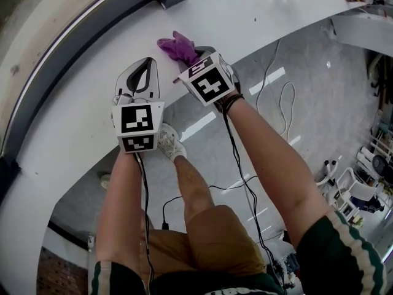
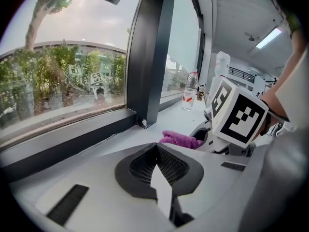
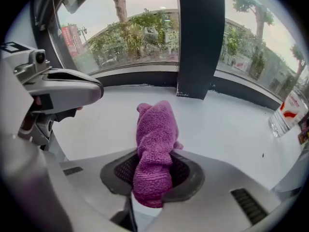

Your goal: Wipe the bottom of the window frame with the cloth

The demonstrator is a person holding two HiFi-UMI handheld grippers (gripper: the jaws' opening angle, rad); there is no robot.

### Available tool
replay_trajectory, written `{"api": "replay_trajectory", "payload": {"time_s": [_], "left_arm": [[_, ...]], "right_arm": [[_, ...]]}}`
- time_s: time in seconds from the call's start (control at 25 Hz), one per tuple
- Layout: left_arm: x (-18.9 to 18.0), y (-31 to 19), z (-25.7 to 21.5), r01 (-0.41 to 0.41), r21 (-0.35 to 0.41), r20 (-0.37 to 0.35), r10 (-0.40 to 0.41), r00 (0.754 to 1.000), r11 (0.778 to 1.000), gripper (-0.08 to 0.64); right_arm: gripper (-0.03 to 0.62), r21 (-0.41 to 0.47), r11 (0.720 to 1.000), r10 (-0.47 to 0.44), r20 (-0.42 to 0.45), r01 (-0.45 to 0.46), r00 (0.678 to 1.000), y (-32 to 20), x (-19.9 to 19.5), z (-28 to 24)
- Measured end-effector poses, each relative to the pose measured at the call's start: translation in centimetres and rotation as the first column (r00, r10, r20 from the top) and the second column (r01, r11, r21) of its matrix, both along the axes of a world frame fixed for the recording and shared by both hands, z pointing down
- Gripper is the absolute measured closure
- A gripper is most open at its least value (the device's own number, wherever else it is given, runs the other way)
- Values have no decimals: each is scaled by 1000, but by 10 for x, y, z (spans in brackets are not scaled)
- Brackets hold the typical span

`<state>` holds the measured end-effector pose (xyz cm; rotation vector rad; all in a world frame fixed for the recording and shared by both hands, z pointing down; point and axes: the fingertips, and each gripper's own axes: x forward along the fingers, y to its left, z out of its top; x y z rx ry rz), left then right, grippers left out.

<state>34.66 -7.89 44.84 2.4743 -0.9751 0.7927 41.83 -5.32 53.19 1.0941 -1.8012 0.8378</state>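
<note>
White curved worktop (image 1: 80,103) is running along a big window, trees outside. The dark window frame (image 3: 140,78) is sitting at the back edge of the worktop, with a dark upright post (image 3: 200,42) rising from it.

The right gripper (image 3: 153,170) is clamping a purple cloth (image 3: 154,153). Its fingers are squeezing the bunched lower end, and the rest is sticking out forward toward the post. The cloth is hanging over the worktop on the near side of the post, apart from the frame. I cannot tell whether its tip is touching the worktop.

The left gripper (image 2: 157,151) is hovering just left of the cloth, farther from the post. Its fingers are pressed together with nothing between them.

A bottle (image 3: 285,112) is standing on the worktop well to the right of the post, out of the way.

Progress:
- The pickup looks done, since the cloth is gripped and pointing at the frame.
- The wiping itself does not look started, since nothing is contacting the frame.
- What looks left is bringing the cloth up to the frame beside the post, pressing it on, and dragging it along the bottom rail.
- No visible clean or dirty difference on the frame, so wiped sections cannot be judged.
</note>
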Motion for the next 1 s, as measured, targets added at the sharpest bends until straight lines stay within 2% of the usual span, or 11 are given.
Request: {"api": "replay_trajectory", "payload": {"time_s": [0.4,0.68,1.0], "left_arm": [[10,26,7,-18,-21,-2,18,1000,1000,551],[16,36,12,-27,-36,-11,26,1000,999,551],[4,34,17,22,-69,-32,-24,999,997,551]], "right_arm": [[474,5,1000,-7,6,7,1000,27,5,-1],[474,0,999,33,42,-33,999,28,4,1],[474,-1,1000,27,29,-27,999,28,3,1]]}}
